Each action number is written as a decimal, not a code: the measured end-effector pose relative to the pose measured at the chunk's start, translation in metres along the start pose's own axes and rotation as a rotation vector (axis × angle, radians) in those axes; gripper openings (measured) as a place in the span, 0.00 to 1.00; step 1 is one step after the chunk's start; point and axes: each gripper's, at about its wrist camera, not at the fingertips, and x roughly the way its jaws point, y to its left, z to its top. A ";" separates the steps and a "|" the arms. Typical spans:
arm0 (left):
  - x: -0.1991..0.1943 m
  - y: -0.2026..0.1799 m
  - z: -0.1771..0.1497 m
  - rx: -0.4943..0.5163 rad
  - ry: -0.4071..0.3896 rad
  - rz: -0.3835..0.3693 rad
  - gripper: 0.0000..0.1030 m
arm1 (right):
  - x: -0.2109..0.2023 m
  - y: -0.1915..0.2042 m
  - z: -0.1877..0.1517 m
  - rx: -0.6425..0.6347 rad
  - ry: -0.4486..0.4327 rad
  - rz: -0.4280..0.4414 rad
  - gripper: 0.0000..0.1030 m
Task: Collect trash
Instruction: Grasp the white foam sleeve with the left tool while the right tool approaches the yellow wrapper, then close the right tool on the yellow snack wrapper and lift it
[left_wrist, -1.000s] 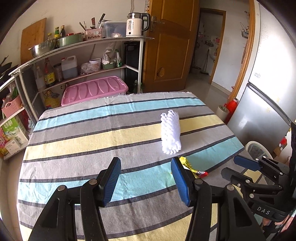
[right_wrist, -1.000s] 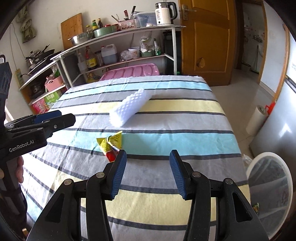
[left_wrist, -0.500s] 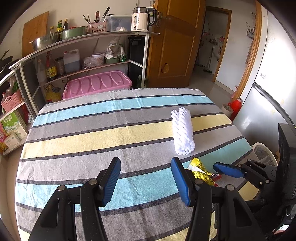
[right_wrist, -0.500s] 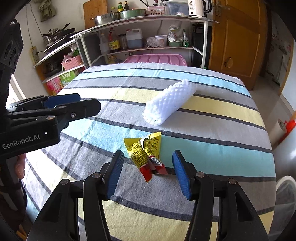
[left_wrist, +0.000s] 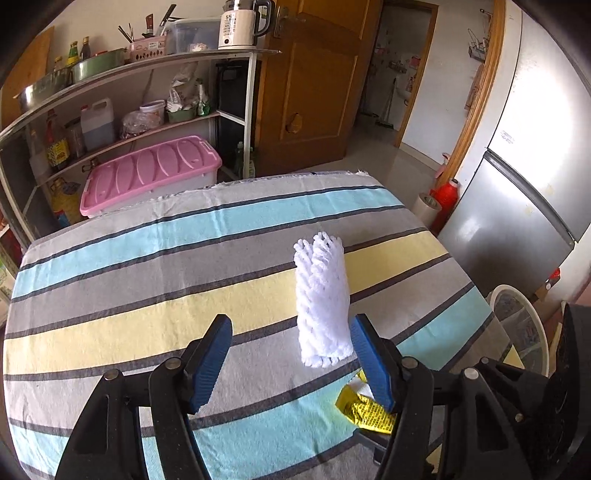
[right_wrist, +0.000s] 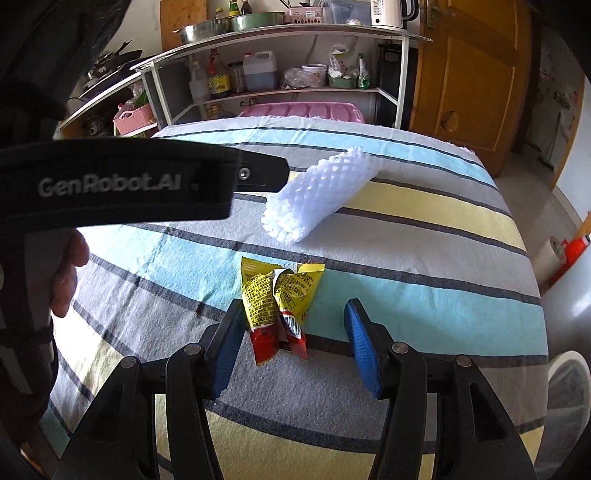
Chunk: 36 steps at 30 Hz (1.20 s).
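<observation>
A: Left gripper (left_wrist: 290, 360)?
B: Spread, just been widening. White foam net (left_wrist: 322, 301) lying on the striped bench (left_wrist: 110, 332), its near end between the fingers (left_wrist: 210, 356), close by the right one, untouched.
A: Right gripper (right_wrist: 293, 345)?
B: Also spread, lately widened. Yellow-and-red wrapper (right_wrist: 275, 306) flat on the bench, lower end between the fingers (right_wrist: 360, 347), nearer the left one, not pinched.
A: Bin?
B: White basket (left_wrist: 522, 326) off beyond the bench edge, right of both.
</observation>
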 end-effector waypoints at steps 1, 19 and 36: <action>0.003 0.001 0.002 -0.005 0.007 -0.013 0.64 | 0.000 -0.001 0.000 0.001 0.000 0.000 0.54; 0.048 0.004 0.016 -0.013 0.091 -0.059 0.52 | 0.001 -0.004 0.001 0.001 0.000 -0.011 0.54; 0.054 0.002 0.013 -0.022 0.106 -0.102 0.28 | -0.004 -0.007 -0.001 0.032 -0.008 -0.030 0.38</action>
